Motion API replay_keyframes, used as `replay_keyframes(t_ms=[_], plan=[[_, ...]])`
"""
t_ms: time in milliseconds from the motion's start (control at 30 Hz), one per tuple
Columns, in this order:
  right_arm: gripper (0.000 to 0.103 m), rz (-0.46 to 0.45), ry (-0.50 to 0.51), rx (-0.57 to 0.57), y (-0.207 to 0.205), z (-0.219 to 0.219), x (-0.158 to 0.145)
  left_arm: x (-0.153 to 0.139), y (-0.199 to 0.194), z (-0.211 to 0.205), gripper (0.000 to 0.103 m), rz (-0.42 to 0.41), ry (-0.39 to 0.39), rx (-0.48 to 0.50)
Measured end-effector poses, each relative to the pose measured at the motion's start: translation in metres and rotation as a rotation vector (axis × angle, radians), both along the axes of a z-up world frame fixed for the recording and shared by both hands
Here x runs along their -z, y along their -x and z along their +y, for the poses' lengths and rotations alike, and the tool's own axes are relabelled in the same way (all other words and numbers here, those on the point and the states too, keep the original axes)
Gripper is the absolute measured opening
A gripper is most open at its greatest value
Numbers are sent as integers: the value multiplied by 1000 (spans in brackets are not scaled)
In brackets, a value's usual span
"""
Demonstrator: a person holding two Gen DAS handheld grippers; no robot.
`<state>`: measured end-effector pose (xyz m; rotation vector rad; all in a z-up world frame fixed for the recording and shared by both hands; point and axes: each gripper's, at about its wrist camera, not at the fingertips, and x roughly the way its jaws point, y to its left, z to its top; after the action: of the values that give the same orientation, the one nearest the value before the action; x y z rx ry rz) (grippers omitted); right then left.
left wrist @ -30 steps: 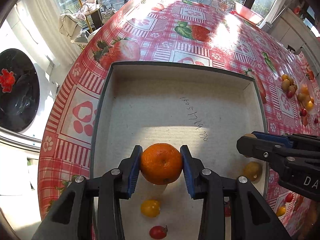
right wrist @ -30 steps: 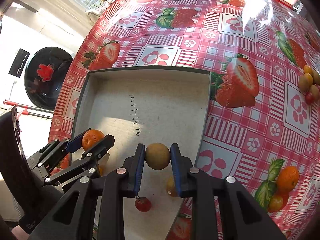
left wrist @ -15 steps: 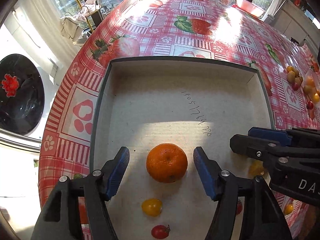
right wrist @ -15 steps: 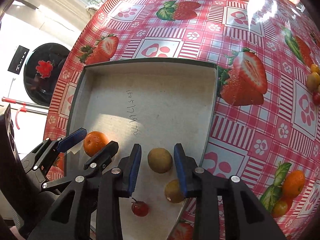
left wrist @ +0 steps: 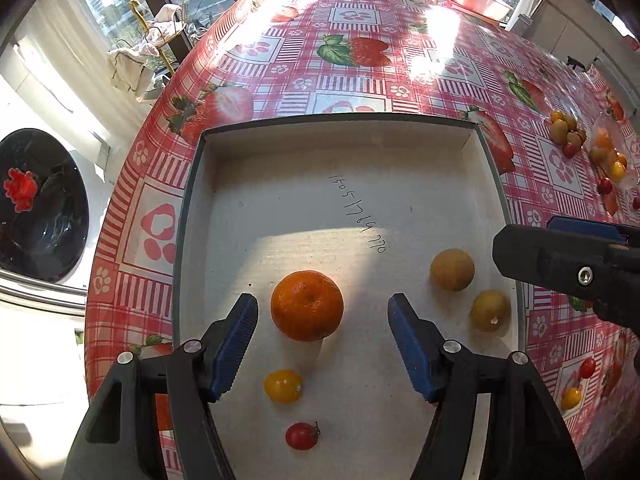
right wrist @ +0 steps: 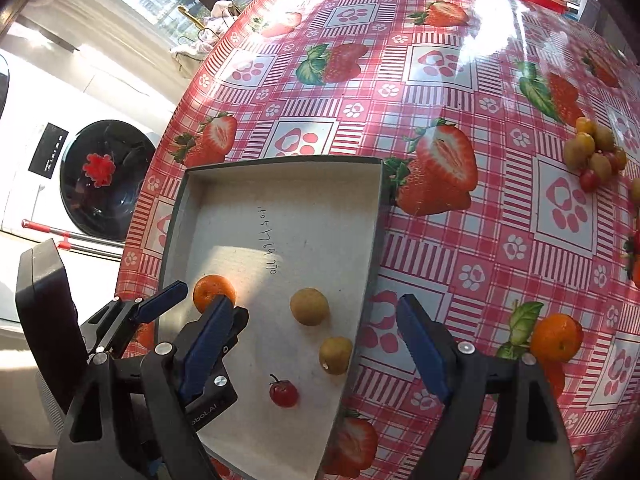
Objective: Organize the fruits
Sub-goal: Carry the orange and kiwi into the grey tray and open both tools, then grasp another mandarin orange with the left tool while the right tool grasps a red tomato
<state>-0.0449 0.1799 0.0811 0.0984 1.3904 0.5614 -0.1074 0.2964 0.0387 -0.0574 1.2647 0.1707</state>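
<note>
A shallow grey cardboard tray lies on the strawberry tablecloth. In it rest an orange, two brownish-yellow round fruits, a yellow tomato and a red cherry tomato. My left gripper is open and empty, its jaws on either side of the orange without touching it. My right gripper is open and empty above the tray's near right part.
Several loose small fruits lie in a pile on the cloth at the far right. Another orange lies on the cloth right of the tray. A washing machine stands beyond the table's left edge. A red basin is at the far end.
Both grippers opened and drew back. The left one let go of the orange, the right one let go of a brownish fruit; both fruits now rest on the tray floor.
</note>
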Motion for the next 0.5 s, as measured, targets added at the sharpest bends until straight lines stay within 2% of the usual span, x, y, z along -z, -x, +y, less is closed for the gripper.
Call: replay_keyframes(t_ms=[233,500], plan=[[86,4,61,135,8,-70,1,-18,-4,-46,69,-32,-9,105],[86,27,133,312,9,-157,9,-32,-19,-106,69,-51,58,212]])
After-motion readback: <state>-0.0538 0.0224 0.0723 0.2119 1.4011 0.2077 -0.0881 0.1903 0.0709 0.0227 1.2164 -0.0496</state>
